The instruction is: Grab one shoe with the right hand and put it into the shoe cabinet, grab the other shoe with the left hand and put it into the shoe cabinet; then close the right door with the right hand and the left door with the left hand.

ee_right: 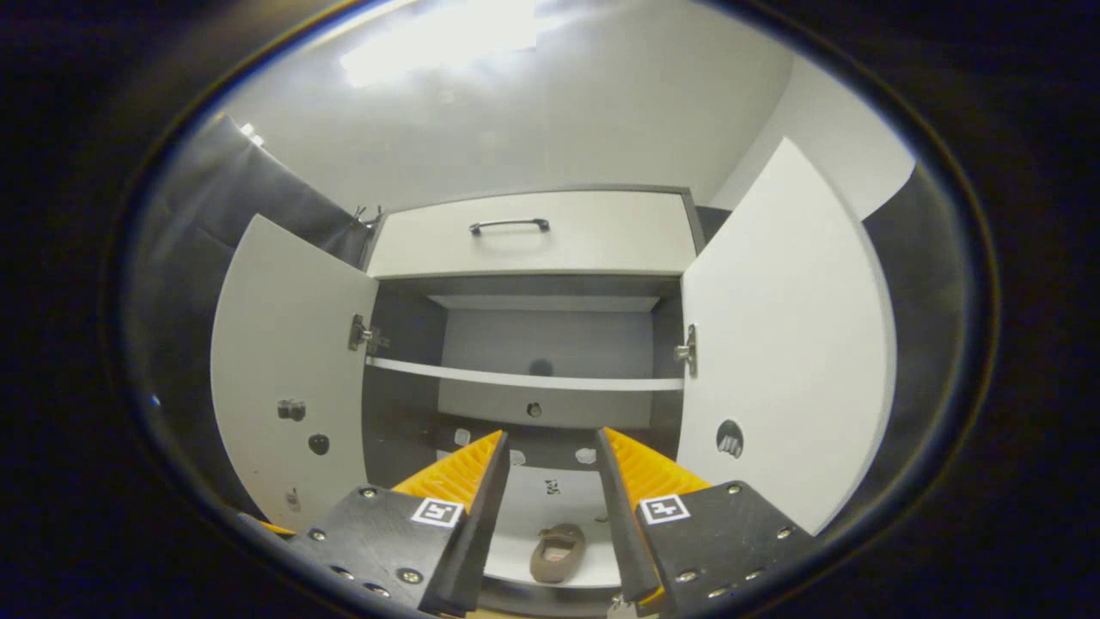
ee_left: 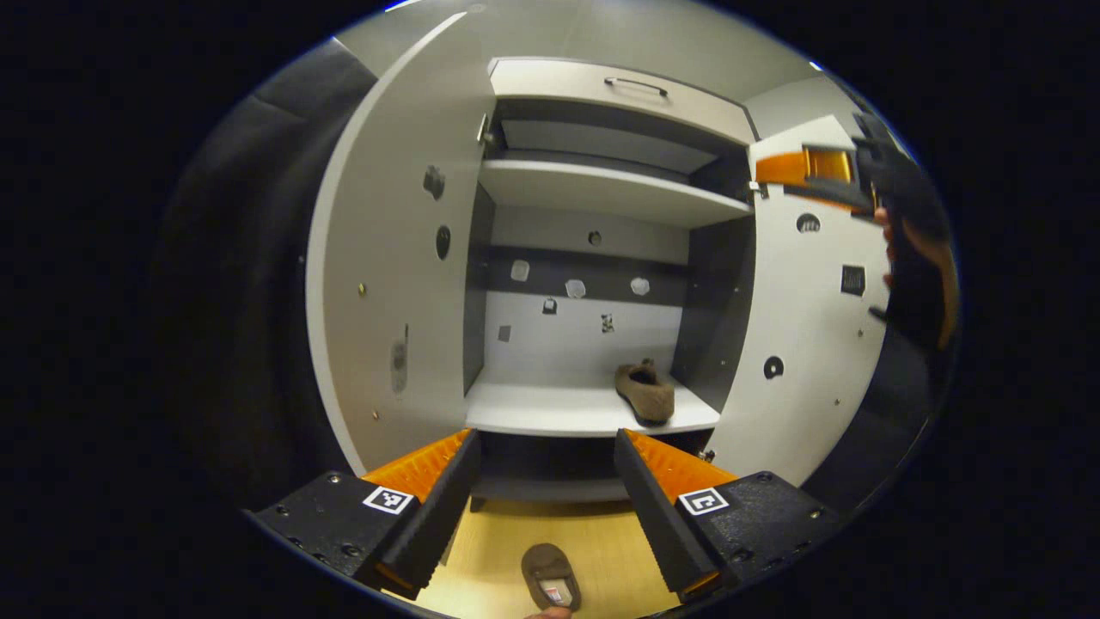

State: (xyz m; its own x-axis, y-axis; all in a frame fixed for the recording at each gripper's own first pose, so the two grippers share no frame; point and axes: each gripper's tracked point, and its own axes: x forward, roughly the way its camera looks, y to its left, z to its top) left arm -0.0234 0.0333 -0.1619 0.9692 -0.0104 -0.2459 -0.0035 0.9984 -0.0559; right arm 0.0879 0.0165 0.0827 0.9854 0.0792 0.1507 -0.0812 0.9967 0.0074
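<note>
Left gripper view: left gripper (ee_left: 543, 447) released, jaws apart, nothing between them. Shoe cabinet (ee_left: 601, 215) has both doors swung open. One brown shoe (ee_left: 646, 391) lies on the bottom shelf (ee_left: 550, 408), toward its right side. Second shoe (ee_left: 551, 576) lies on the wooden floor (ee_left: 601, 542) below the fingers. Right gripper (ee_left: 868, 176), held by a hand, hangs by the right door (ee_left: 808, 327); its state cannot be told here.

Right gripper view: right gripper (ee_right: 550, 447) released, empty, facing the cabinet interior. Shoe (ee_right: 557, 553) on bottom shelf, seen between the fingers. Drawer (ee_right: 533, 234) above is closed.
</note>
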